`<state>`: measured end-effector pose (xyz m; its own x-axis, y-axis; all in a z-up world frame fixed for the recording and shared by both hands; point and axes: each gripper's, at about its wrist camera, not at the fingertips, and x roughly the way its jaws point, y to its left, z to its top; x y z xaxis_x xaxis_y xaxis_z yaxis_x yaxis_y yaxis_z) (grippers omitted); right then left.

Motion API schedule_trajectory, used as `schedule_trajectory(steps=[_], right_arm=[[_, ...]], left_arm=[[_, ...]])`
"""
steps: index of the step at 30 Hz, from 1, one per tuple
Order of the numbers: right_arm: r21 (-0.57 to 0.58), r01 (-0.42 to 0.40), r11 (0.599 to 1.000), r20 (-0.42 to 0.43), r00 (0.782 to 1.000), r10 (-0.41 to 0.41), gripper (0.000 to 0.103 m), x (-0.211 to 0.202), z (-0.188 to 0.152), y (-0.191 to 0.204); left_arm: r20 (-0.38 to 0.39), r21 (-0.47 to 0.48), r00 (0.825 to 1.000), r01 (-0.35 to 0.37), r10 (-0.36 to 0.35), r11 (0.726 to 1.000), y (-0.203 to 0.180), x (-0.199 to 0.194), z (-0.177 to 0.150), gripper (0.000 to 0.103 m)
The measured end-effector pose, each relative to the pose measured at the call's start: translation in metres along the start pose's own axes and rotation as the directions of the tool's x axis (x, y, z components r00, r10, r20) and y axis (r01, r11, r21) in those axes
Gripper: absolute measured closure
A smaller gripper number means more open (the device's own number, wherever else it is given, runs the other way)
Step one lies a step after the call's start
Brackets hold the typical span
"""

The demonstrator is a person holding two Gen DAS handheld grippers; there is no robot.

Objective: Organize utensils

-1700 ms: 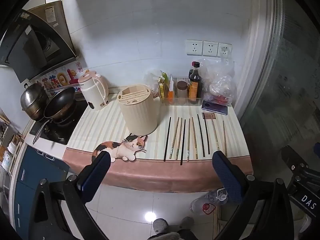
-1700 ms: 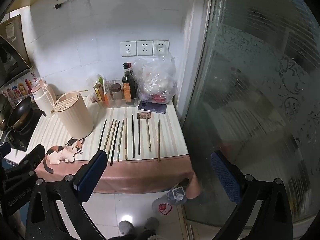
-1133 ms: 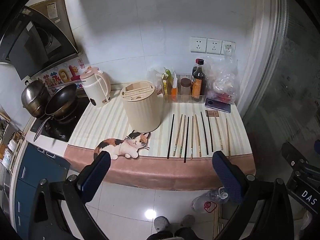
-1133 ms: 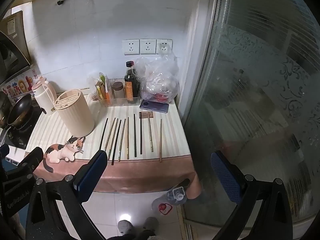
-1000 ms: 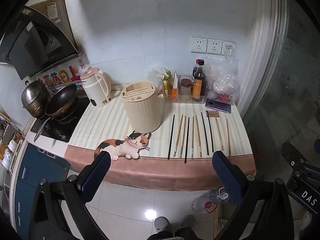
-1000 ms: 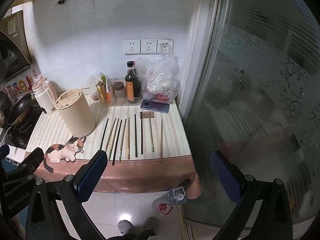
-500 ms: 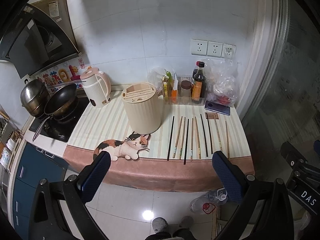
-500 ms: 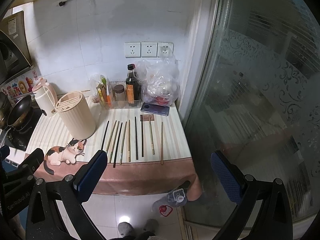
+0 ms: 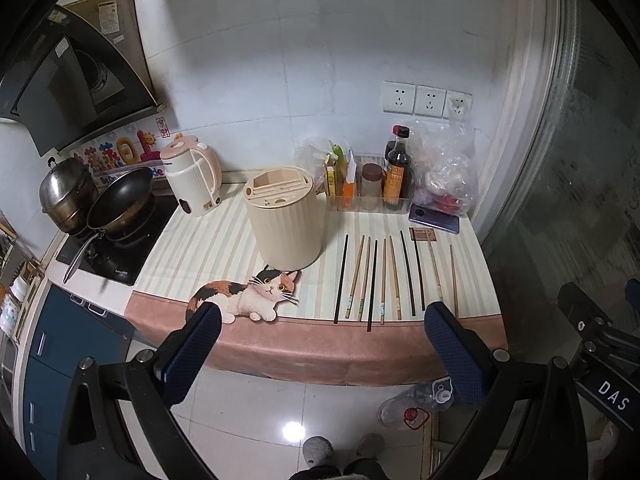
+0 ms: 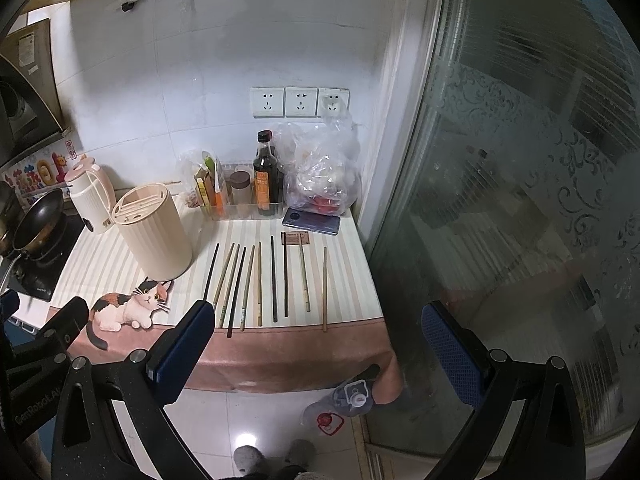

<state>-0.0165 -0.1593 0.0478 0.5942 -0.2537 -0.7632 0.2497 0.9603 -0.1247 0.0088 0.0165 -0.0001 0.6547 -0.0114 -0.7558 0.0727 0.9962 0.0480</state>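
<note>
Several chopsticks [image 9: 384, 276], some black and some wooden, lie in a row side by side on the striped counter [image 9: 208, 240]; they also show in the right wrist view [image 10: 260, 280]. A cream ribbed utensil holder [image 9: 284, 216] with a slotted lid stands to their left, and it shows in the right wrist view too [image 10: 152, 232]. My left gripper [image 9: 320, 344] is open and empty, held back in front of the counter edge. My right gripper [image 10: 316, 344] is open and empty, also in front of the edge.
A cat-shaped mat [image 9: 248, 296] lies at the counter front. A kettle [image 9: 192, 180], a wok [image 9: 120, 204] and a pot [image 9: 68, 192] stand left. A condiment tray with a sauce bottle [image 9: 396, 172], a plastic bag [image 9: 444, 176] and a phone [image 9: 434, 216] sit at the back. A glass door [image 10: 520, 200] is right.
Both views have shifted slightly, and the counter looks a little nearer and lower. Nothing on the counter has moved. Both grippers stay open.
</note>
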Motion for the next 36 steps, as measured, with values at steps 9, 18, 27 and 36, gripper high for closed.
schedule_trajectory(steps=[9,18,27,36], right_arm=[[-0.001,-0.005,1.000,0.003,1.000,0.005,0.000,-0.002,0.000,0.003],[-0.001,-0.003,1.000,0.012,1.000,0.003,0.000,-0.003,0.000,0.005],[0.002,-0.006,1.000,0.018,1.000,0.006,0.000,-0.003,0.003,0.006],[-0.001,-0.009,1.000,0.009,1.000,0.009,0.000,-0.001,0.003,0.009]], left_arm=[[0.006,-0.009,1.000,0.001,-0.001,1.000,0.007,-0.002,0.001,0.000],[0.013,-0.013,1.000,0.003,-0.003,1.000,0.008,-0.002,0.003,0.000],[0.013,-0.020,1.000,0.006,-0.006,1.000,0.006,-0.002,0.007,0.000],[0.004,-0.024,1.000,0.014,-0.014,1.000,0.009,-0.001,0.008,0.000]])
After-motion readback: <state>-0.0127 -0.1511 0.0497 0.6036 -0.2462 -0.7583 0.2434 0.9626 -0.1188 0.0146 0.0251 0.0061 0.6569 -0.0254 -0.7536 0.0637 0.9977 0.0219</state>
